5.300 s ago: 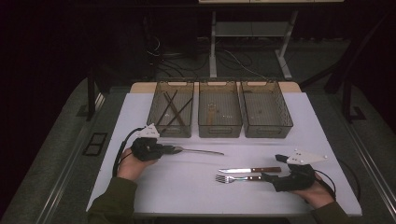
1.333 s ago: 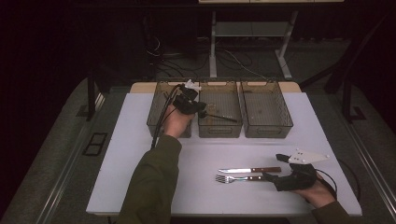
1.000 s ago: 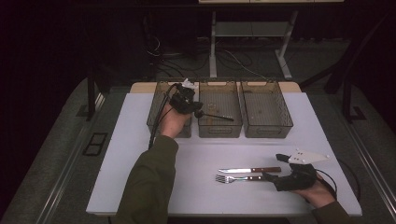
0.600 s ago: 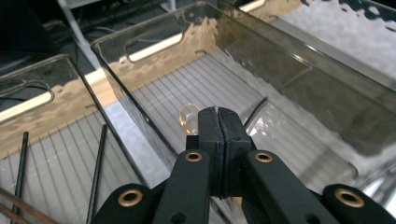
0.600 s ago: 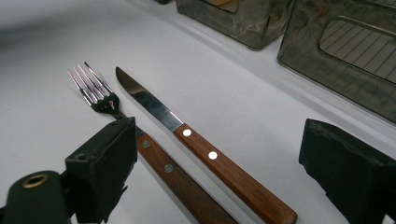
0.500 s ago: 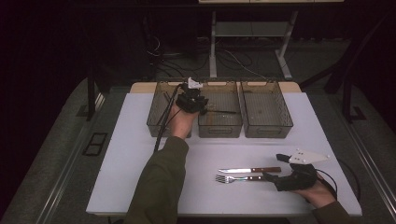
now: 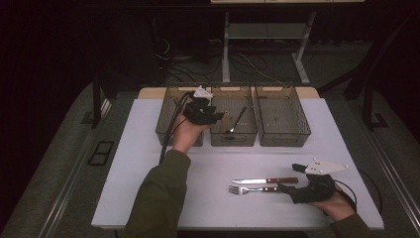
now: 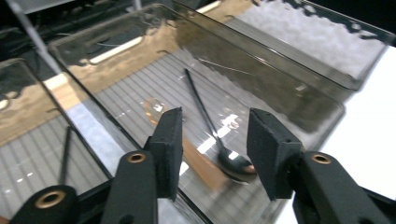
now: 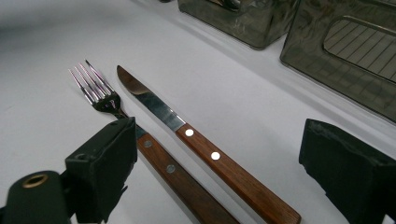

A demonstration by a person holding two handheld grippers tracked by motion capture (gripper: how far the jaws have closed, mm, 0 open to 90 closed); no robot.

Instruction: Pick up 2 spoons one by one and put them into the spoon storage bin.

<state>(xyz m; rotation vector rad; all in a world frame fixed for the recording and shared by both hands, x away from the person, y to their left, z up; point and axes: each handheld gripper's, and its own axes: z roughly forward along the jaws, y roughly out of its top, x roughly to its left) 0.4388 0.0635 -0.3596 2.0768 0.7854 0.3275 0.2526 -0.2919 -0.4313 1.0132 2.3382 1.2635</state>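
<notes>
My high view sits above the near edge of the table [image 7: 148, 198], looking forward and down; left gripper view hovers close over the middle bin [image 8: 261, 88], also seen from above [image 7: 233, 136]; right gripper view skims low past the knife [image 9: 205, 149], shared overhead too [image 7: 265, 181].

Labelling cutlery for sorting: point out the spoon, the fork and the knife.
spoon [image 8: 236, 162]: left gripper view, on its bowl.
fork [image 9: 95, 91]: right gripper view, on its tines.
knife [image 9: 156, 108]: right gripper view, on its blade.

Glossy dark metal spoon [image 8: 212, 128] in a smoky, see-through plastic bin [image 8: 261, 79] with a ribbed floor; knife [image 9: 196, 140] and fork [image 9: 116, 116] show shiny steel and smooth brown wooden handles on the matt white table [image 7: 148, 163]; jaws carry matt black pads
</notes>
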